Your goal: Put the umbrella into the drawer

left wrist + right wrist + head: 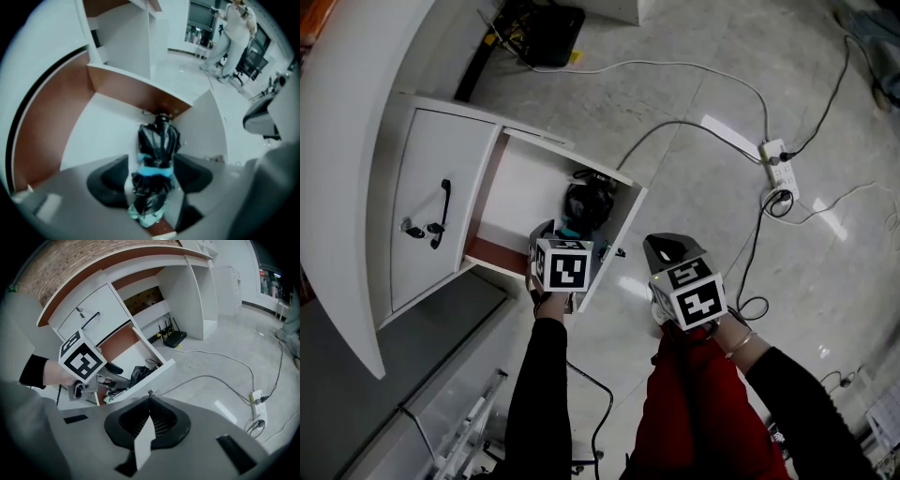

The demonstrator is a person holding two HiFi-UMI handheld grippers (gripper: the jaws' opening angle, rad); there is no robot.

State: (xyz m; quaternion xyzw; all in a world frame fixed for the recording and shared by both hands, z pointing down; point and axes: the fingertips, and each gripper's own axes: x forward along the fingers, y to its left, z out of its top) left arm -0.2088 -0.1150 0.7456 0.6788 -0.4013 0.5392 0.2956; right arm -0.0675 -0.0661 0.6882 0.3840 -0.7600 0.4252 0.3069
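Hovering above the open drawer [617,230], your left gripper [152,173] points steeply down with its jaws released and standing wide apart; the umbrella [157,145] shows between them in the left gripper view, but the pads do not press on it; the umbrella is folded, black, with a light blue band round its middle, and it lies on the drawer's white floor, close beside one wall, one end near the brown corner; in the head view it sits in the part of the drawer farther from you, just beyond the left gripper's marker cube; your right gripper [150,401] is clenched, jaws together with nothing between them, and you hold it over the pale floor [703,75], just beside the drawer's front panel and apart from the umbrella; next to the drawer a white cabinet door [422,159] with a black handle [443,211] is closed; a white power strip [778,164] lies on the floor well apart, cables running from it.
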